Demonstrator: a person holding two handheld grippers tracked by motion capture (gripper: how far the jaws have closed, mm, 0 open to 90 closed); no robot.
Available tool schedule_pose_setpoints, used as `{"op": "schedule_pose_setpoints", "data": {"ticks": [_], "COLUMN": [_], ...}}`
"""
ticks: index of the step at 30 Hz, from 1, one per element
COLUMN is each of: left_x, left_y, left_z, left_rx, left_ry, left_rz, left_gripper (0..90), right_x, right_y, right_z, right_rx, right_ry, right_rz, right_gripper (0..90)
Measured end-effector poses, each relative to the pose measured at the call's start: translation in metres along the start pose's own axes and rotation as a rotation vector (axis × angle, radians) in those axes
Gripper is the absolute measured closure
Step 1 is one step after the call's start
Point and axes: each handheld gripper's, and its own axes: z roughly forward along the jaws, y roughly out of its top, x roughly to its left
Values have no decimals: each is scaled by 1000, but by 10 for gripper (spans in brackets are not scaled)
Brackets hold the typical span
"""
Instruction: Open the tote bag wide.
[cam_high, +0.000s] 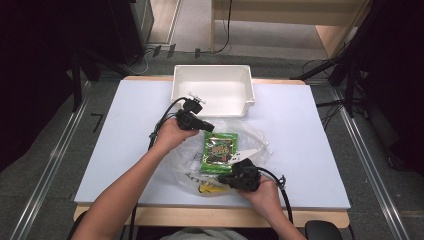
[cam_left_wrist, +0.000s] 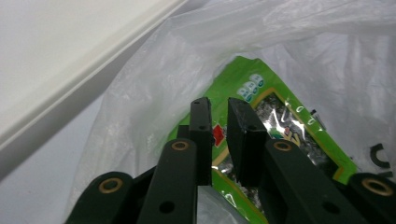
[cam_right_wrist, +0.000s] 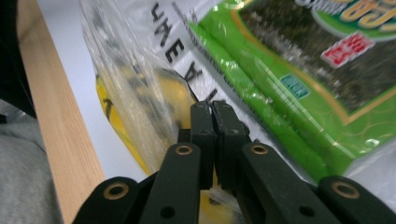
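Note:
A clear plastic bag (cam_high: 252, 134) lies crumpled in the middle of the table, with a green seaweed packet (cam_high: 219, 150) in it and a yellow item (cam_high: 209, 188) at its near end. My left gripper (cam_high: 209, 127) points at the packet's far left corner. In the left gripper view its jaws (cam_left_wrist: 219, 105) stand slightly apart above the bag film (cam_left_wrist: 159, 93) and the packet (cam_left_wrist: 285, 126), with nothing pinched. My right gripper (cam_high: 226, 177) is at the bag's near edge. Its jaws (cam_right_wrist: 212, 106) are shut on the bag's film (cam_right_wrist: 126, 79), beside the packet (cam_right_wrist: 303, 79) and the yellow item (cam_right_wrist: 170, 93).
A white bin (cam_high: 176, 85) stands at the table's back edge, just beyond the left gripper, and its rim (cam_left_wrist: 70, 65) is close by in the left gripper view. The pale blue tabletop (cam_high: 305, 150) spreads to both sides. The table's wooden front edge (cam_right_wrist: 56, 135) lies near the right gripper.

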Motion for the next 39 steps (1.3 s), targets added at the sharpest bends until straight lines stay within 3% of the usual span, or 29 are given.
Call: {"op": "schedule_pose_setpoints", "data": {"ticks": [9,20,26,39], "left_x": [-11,-20,-20,-25], "left_y": [-3,-7,-14,-30], "left_z": [-11,-21,-26,-40], "left_rx": [6,-2,-15,-56], "left_ry": [-24,-80,-81,-99], "left_rz": [18,24,17,2], "left_gripper": [701,562,459,400], "right_x": [-10,-22,-30,-44], "right_y": [13,29,36,44], "right_z": [-19,-31,-34,-42], "right_rx": [-46,-40,-40,-67], "right_ry": [-37,-54,-57,-100], "right_rz": [3,33,56,90], "right_gripper": [772,663,588,515]}}
